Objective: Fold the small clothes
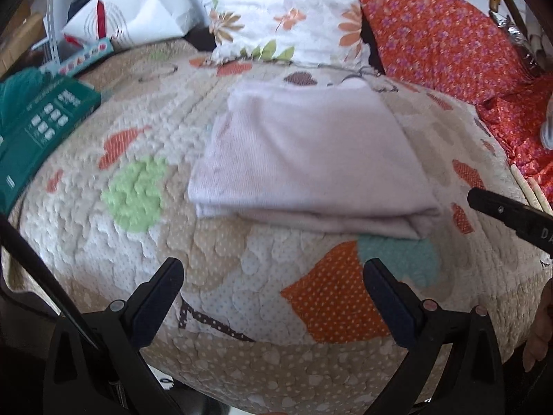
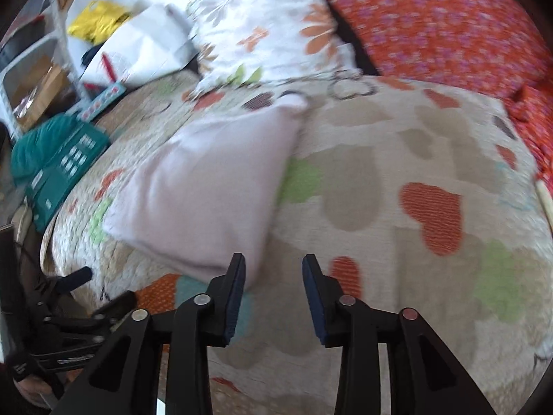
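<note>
A pale lilac garment (image 1: 311, 159) lies folded into a flat rectangle on the heart-patterned quilt (image 1: 138, 259). My left gripper (image 1: 273, 271) hovers just short of the garment's near folded edge, open wide with only quilt between its fingers. In the right wrist view the same garment (image 2: 207, 186) lies to the left. My right gripper (image 2: 274, 261) is open beside its near right corner, holding nothing. One black finger of the right gripper (image 1: 501, 211) enters the left wrist view from the right. The left gripper (image 2: 69, 311) shows at the lower left of the right wrist view.
A floral pillow (image 1: 287, 17) and a red flowered cover (image 1: 442, 34) lie behind the garment. A teal box (image 1: 38, 131), a white bag (image 1: 138, 10) and a yellow bag (image 2: 96, 24) crowd the left side. Wooden sticks (image 1: 528, 186) lie at the right edge.
</note>
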